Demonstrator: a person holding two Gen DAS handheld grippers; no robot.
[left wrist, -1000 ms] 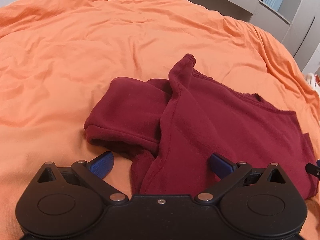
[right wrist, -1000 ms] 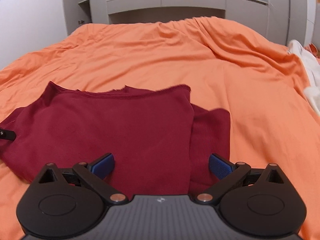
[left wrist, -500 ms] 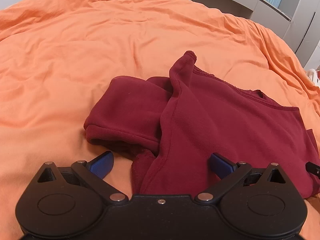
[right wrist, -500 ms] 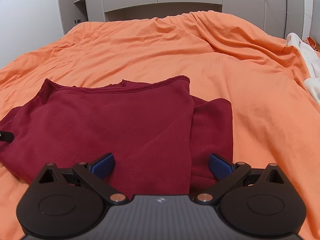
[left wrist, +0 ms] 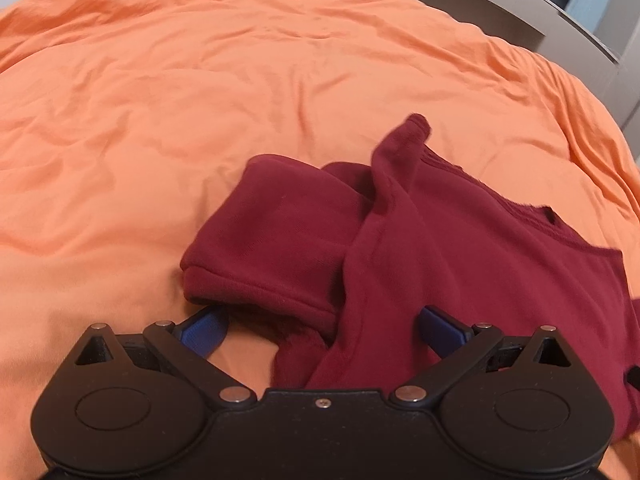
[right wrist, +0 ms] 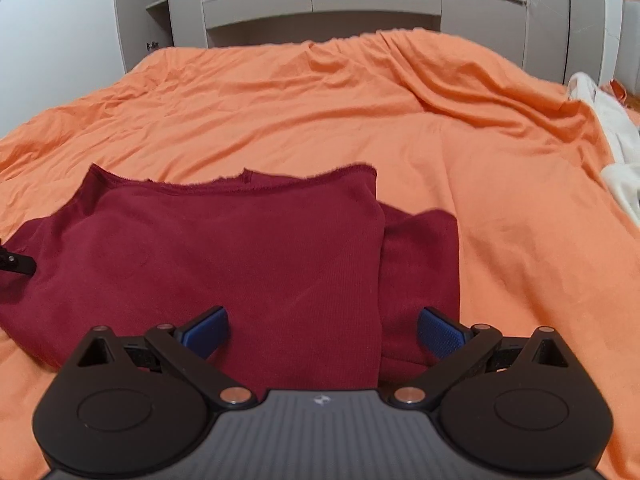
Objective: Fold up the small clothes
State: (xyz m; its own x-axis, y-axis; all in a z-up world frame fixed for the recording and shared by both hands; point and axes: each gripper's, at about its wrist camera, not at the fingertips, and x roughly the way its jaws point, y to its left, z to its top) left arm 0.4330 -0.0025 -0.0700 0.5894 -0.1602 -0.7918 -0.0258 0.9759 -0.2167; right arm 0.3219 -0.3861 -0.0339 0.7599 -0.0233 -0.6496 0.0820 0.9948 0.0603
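In the left wrist view, the left gripper point(left wrist: 322, 330) fills the bottom of the frame, level and pointing up-frame over the near edge of a dark red shirt point(left wrist: 460, 264). Its blue-padded fingers point(left wrist: 204, 328) are spread wide, holding nothing; the left pad sits over the orange bedspread point(left wrist: 200, 100) just below the shirt's sleeve point(left wrist: 276, 240), the right pad over the shirt's body. The sleeve lies folded toward centre frame, and a raised ridge of fabric runs up-frame from the gripper to a peak right of centre. In the right wrist view, the right gripper point(right wrist: 322, 332) likewise sits low and level at the bottom of the frame, its fingers point(right wrist: 438, 330) wide apart and empty, both pads over the shirt point(right wrist: 240, 256). The shirt lies flat across the lower left and centre, a folded layer edge running vertically between the pads. A black tip of the other gripper point(right wrist: 16, 264) shows at the left edge on the shirt. White cloth point(right wrist: 616, 152) lies at the right edge, grey cabinets point(right wrist: 320, 0) along the top.
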